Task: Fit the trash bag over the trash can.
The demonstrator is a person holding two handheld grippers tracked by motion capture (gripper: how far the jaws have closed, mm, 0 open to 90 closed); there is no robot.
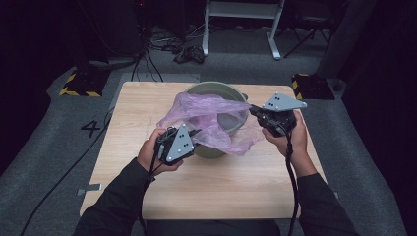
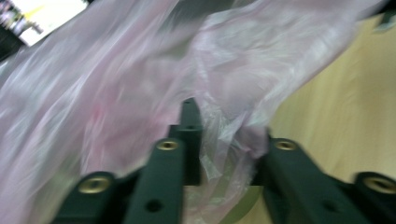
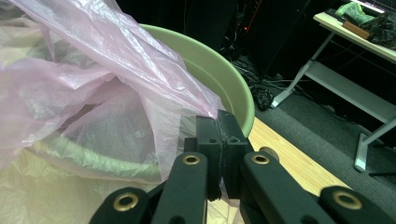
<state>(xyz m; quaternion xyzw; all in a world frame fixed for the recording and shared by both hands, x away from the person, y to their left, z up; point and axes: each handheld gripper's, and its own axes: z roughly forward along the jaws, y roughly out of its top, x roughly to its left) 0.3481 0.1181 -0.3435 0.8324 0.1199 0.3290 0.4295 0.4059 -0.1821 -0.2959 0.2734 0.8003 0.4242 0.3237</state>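
The right gripper (image 3: 219, 140) clamps its fingers on one edge of the thin pink plastic bag (image 1: 209, 120), stretching it above the pale green round bucket (image 1: 231, 93), while the left gripper (image 2: 224, 144), fingers parted with film bunched between them, apparently seeks the opposite edge.

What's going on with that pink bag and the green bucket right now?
Right gripper shut on pink bag, pulling it taut. Left gripper open, film between its jaws. Bag half over green bucket. Nothing in the way.
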